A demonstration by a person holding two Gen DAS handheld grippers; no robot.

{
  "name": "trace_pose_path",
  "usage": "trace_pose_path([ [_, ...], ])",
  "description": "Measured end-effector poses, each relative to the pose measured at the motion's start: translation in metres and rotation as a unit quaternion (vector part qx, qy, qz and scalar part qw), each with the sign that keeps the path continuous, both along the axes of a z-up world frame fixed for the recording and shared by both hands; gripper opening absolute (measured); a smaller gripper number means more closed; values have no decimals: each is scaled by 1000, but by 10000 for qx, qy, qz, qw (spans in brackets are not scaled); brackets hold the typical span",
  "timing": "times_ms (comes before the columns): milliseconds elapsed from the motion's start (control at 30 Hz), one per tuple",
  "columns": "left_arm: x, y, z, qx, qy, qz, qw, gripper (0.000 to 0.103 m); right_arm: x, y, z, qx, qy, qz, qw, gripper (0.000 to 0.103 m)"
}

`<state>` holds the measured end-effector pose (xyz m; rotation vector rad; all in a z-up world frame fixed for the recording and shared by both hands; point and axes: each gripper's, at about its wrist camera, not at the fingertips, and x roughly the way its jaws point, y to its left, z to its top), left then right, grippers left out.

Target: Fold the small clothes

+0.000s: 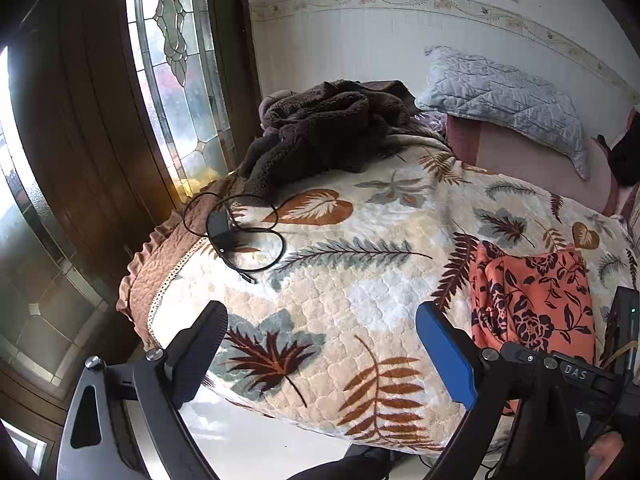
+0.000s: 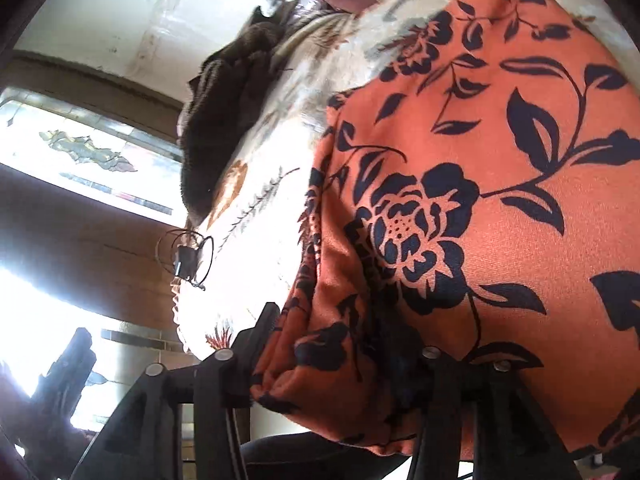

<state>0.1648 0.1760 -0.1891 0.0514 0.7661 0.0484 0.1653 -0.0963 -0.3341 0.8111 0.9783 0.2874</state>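
Observation:
An orange garment with a dark flower print (image 1: pixel 532 300) lies folded near the right front of a leaf-patterned quilt (image 1: pixel 340 280) on a bed. My left gripper (image 1: pixel 324 348) is open and empty, over the quilt's front edge, left of the garment. In the right wrist view the garment (image 2: pixel 460 220) fills most of the frame, and my right gripper (image 2: pixel 340 356) is shut on its near folded edge. The right gripper's body also shows in the left wrist view (image 1: pixel 576 372), at the garment's near end.
A black charger with a looped cable (image 1: pixel 228 228) lies on the quilt's left side. A brown fleece heap (image 1: pixel 320 132) sits at the back left. A grey quilted pillow (image 1: pixel 504 96) lies at the back right. A stained-glass door (image 1: pixel 176 60) stands left of the bed.

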Motion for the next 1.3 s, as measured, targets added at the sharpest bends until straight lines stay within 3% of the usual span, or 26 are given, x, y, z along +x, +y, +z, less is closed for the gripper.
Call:
trace_pose_path([
  [33, 0, -5, -3, -38, 27, -52, 10000, 96, -3, -6, 6, 120, -103, 162, 9997, 73],
  [133, 2, -27, -8, -276, 140, -271, 9992, 96, -26, -38, 34, 413, -596, 307, 9969, 74],
  [233, -1, -62, -11, -486, 178, -691, 9963, 96, -58, -82, 60, 33, -1133, -31, 9936, 74],
  [267, -2, -77, -13, -471, 184, -880, 9948, 96, -61, -92, 65, -320, -1112, -174, 9931, 72],
  [300, -3, -93, -16, -380, 182, -1004, 9941, 96, -66, -103, 69, -637, -1053, -294, 9920, 62],
  [333, -3, -108, -20, -252, 196, -1084, 9936, 96, -70, -115, 67, -807, -998, -365, 9911, 43],
  [367, -3, -122, -25, -162, 217, -1189, 9925, 96, -74, -123, 64, -859, -912, -427, 9912, 35],
  [433, -2, -144, -38, 10, 250, -1350, 9905, 96, -82, -140, 57, -883, -776, -596, 9913, 32],
  [533, 4, -158, -64, 337, 494, -1159, 9915, 96, -81, -141, 50, -862, -699, -595, 9920, 32],
  [633, 9, -159, -101, 761, 987, -1040, 9867, 95, -74, -132, 41, -886, -639, -506, 9927, 32],
  [767, 14, -147, -140, 395, 1224, -1035, 9863, 101, -55, -114, -8, -902, 30, -262, 9956, 29],
  [800, 14, -145, -140, 341, 1213, -975, 9872, 102, -54, -112, -16, -1006, -20, -273, 9945, 21],
  [867, 14, -147, -135, 441, 1255, -1007, 9860, 101, -56, -110, -12, -1176, -162, -214, 9927, 21],
  [967, 11, -151, -117, 535, 1143, -1111, 9858, 100, -58, -122, -4, -869, -80, -159, 9961, 24],
  [1033, 11, -146, -100, 401, 1008, -1113, 9878, 100, -63, -134, 5, -579, -188, -197, 9979, 25],
  [1167, 21, -124, -66, 91, 682, -938, 9932, 100, -69, -150, 25, -729, -484, -308, 9957, 25],
  [1300, 34, -120, -51, -30, 603, -866, 9944, 100, -65, -160, 34, -689, -617, -410, 9949, 25],
])
